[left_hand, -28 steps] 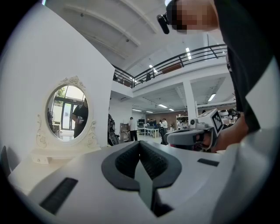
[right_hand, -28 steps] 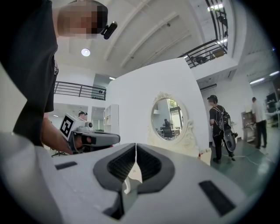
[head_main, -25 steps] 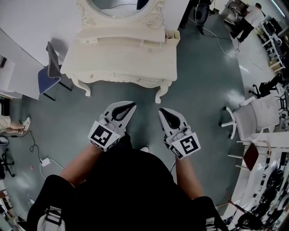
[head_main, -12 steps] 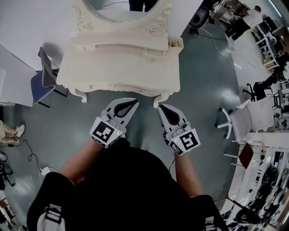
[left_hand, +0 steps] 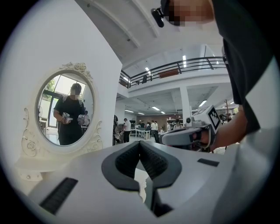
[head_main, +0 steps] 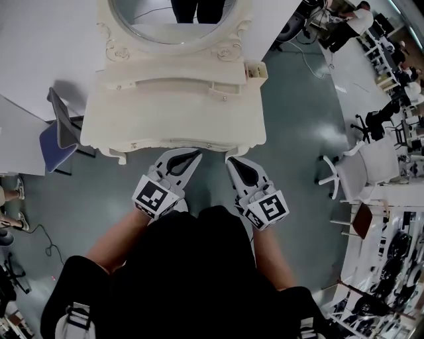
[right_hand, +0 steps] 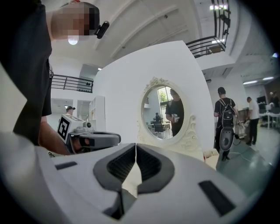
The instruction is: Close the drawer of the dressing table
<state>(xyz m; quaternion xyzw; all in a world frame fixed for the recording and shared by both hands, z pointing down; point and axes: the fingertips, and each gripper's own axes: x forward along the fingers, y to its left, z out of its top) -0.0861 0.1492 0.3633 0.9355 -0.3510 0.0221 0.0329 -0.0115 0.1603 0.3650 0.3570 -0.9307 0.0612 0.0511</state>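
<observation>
The cream dressing table (head_main: 173, 119) with an oval mirror (head_main: 173, 20) stands straight ahead in the head view. On its raised back tier, a small drawer (head_main: 225, 90) at the right sticks out a little from the tier's front. My left gripper (head_main: 196, 155) is shut and empty, its tip at the table's front edge. Beside it my right gripper (head_main: 230, 160) is also shut and empty, just short of that edge. The left gripper view shows the closed left gripper (left_hand: 140, 142) below the mirror (left_hand: 65, 109). In the right gripper view, the closed right gripper (right_hand: 135, 144) faces the mirror (right_hand: 164, 111).
A blue-grey chair (head_main: 56, 136) stands at the table's left end. A small cream box (head_main: 255, 69) sits on the floor by its right end. A white office chair (head_main: 361, 165) and desks with people are off to the right. Grey floor lies underfoot.
The person has stepped toward the dressing table. Both grippers, still shut, have moved from open floor up to the table's front edge.
</observation>
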